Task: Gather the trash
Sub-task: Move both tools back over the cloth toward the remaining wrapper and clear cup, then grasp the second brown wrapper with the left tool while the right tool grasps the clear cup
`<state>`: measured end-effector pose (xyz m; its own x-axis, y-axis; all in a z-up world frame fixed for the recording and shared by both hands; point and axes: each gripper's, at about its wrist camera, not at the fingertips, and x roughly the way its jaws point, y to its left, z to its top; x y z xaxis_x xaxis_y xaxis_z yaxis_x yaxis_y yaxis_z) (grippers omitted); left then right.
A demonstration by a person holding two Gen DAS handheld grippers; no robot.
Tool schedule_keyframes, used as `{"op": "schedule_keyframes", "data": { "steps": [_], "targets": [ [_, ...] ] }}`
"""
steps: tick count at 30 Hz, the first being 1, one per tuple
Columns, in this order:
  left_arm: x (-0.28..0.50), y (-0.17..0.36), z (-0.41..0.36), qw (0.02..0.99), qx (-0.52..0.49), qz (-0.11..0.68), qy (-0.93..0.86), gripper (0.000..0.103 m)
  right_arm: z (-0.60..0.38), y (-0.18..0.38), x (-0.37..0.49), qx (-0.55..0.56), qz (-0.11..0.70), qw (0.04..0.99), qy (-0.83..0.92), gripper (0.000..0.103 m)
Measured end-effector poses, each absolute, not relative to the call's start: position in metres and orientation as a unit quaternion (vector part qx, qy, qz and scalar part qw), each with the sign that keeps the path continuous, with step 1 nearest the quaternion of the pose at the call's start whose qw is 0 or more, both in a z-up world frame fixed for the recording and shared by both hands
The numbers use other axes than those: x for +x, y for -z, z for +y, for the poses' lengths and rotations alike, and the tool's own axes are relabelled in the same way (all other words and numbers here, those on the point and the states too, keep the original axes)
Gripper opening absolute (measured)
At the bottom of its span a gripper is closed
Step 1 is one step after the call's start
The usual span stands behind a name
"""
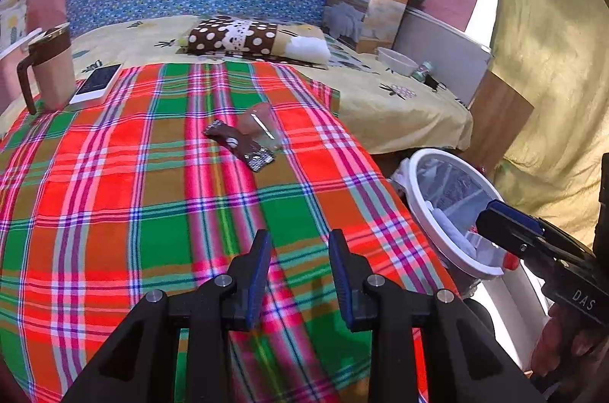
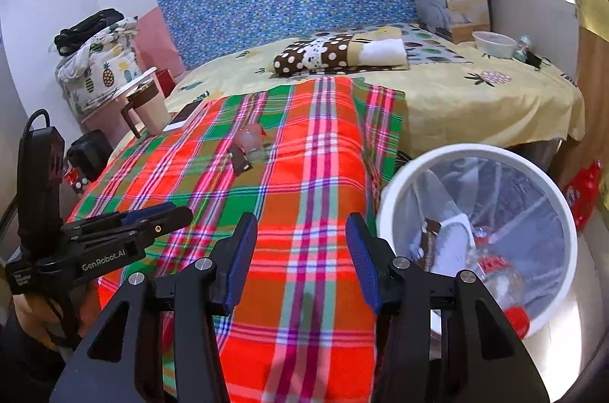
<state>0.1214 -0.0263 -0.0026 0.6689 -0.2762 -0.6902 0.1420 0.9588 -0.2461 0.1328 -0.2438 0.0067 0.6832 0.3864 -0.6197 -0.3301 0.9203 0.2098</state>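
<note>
**Supervisor:** Report the state of each hand-held gripper.

**Operator:** I read the left hand-held gripper [image 1: 300,243] as spread, with nothing between its blue pads [image 1: 260,273]. It hangs above the plaid blanket [image 1: 114,205]. The right hand-held gripper [image 2: 300,231] is also spread and carries nothing. It sits over the blanket edge, just beside the white bin [image 2: 388,197].

**Supervisor:** Location of the trash?

**Operator:** I see a dark brown wrapper [image 1: 238,145] lying flat near the middle of the blanket, ahead of the left hand-held gripper and well apart from it. A clear plastic piece [image 1: 262,127] touches it on the far side. The distortion is heavy there, so I can only say it may be a bag or a cup.

**Supervisor:** Bin contents?

**Operator:** The bin stands on the floor against the right side of the bed and has a clear liner. Inside I see a clear bottle with a red cap [image 2: 498,273], a white crumpled item [image 2: 453,243] and a brown wrapper [image 2: 430,239].

**Supervisor:** Other items?

**Operator:** A lidded mug [image 1: 51,68] and a phone [image 1: 97,83] sit at the far left of the blanket, touching or nearly so. A polka-dot pillow [image 1: 232,37] lies beyond, on the yellow sheet [image 1: 399,106].
</note>
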Motion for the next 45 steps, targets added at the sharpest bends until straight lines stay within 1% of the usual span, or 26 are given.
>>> {"op": "schedule_keyframes", "data": {
  "steps": [13, 19, 36, 38, 45],
  "targets": [
    [0.150, -0.002, 0.014, 0.913, -0.107, 0.387, 0.077, 0.031, -0.201, -0.010, 0.170, 0.004, 0.354, 0.906, -0.232, 0.049],
    [0.160, -0.001, 0.036, 0.913, -0.122, 0.385, 0.061, 0.031, -0.180, -0.002, 0.192, -0.016, 0.370, 0.896, -0.243, 0.047],
    [0.169, 0.012, 0.074, 0.907, -0.148, 0.390, 0.047, 0.031, -0.142, 0.027, 0.255, -0.025, 0.427, 0.866, -0.259, 0.046],
    [0.171, 0.014, 0.077, 0.906, -0.151, 0.392, 0.046, 0.031, -0.140, 0.032, 0.257, -0.019, 0.438, 0.859, -0.264, 0.031],
    [0.171, 0.015, 0.083, 0.906, -0.155, 0.392, 0.036, 0.031, -0.127, 0.028, 0.229, -0.002, 0.441, 0.842, -0.311, 0.031]
  ]
}}
